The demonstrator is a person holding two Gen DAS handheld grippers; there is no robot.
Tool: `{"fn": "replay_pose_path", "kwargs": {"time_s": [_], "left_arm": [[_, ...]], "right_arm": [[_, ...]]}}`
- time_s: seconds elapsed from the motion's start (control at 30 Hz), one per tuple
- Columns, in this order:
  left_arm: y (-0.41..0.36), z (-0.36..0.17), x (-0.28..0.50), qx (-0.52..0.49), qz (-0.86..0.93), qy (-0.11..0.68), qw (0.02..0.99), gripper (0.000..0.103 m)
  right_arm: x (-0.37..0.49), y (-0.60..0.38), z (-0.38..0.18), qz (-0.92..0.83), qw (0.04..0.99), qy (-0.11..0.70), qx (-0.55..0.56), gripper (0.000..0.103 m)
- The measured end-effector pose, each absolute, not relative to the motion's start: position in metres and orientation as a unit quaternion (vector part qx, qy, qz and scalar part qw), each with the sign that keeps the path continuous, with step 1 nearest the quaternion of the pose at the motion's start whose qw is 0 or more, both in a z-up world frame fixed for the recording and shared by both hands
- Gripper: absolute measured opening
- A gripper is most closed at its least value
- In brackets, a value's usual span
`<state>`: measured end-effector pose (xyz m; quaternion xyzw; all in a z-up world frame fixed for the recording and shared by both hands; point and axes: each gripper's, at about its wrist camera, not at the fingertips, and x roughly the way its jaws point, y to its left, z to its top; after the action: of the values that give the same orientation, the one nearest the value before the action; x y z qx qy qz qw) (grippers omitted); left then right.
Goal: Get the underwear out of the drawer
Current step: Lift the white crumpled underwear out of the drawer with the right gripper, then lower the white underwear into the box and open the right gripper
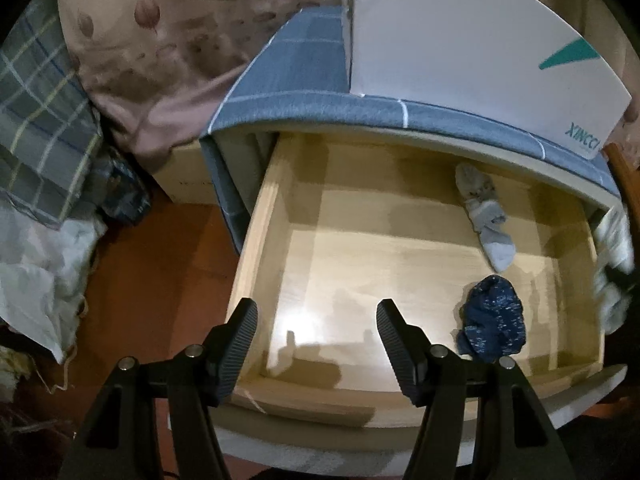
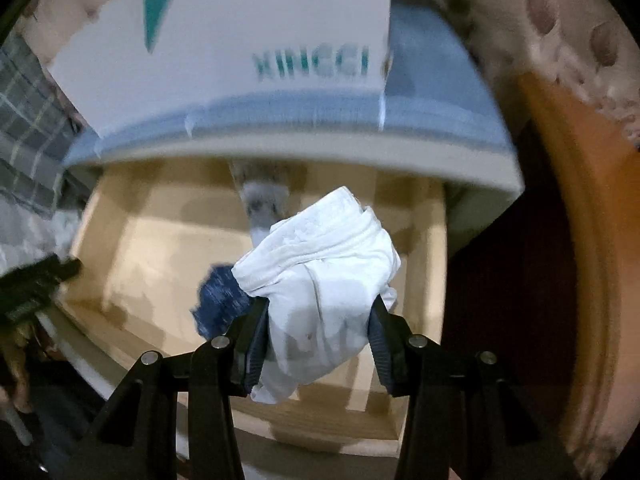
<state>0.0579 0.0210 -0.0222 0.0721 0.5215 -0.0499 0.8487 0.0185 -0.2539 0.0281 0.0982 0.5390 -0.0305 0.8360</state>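
White underwear (image 2: 320, 280) pinched in right gripper (image 2: 318, 344) above drawer (image 1: 256, 216). Soft, light, floppy; best grabbed at thick bunched middle. Left gripper (image 1: 316, 320) spread wide, empty, over drawer front.

Drawer (image 1: 256, 240) left half lies bare, room for a gripper there. Right side is taken up by grey sock (image 1: 486, 220) at back & blue bundle (image 1: 494, 320) nr front; rear overhung by cabinet top (image 1: 360, 112).
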Motion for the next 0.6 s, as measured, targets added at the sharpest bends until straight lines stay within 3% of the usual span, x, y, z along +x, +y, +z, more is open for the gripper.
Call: {"fn": "replay_pose_path", "kwargs": {"time_s": [0.33,0.6], "left_arm": [[0.02,-0.014,0.052,0.084,-0.05,0.494,0.864,0.064],[0.034,-0.011,0.056,0.045,-0.041,0.491,0.869,0.064]], "right_arm": [[0.02,-0.268,0.152,-0.026,0.901,0.422,0.093,0.042],[0.087,-0.248,0.204,-0.019,0.923,0.378,0.066,0.043]]}}
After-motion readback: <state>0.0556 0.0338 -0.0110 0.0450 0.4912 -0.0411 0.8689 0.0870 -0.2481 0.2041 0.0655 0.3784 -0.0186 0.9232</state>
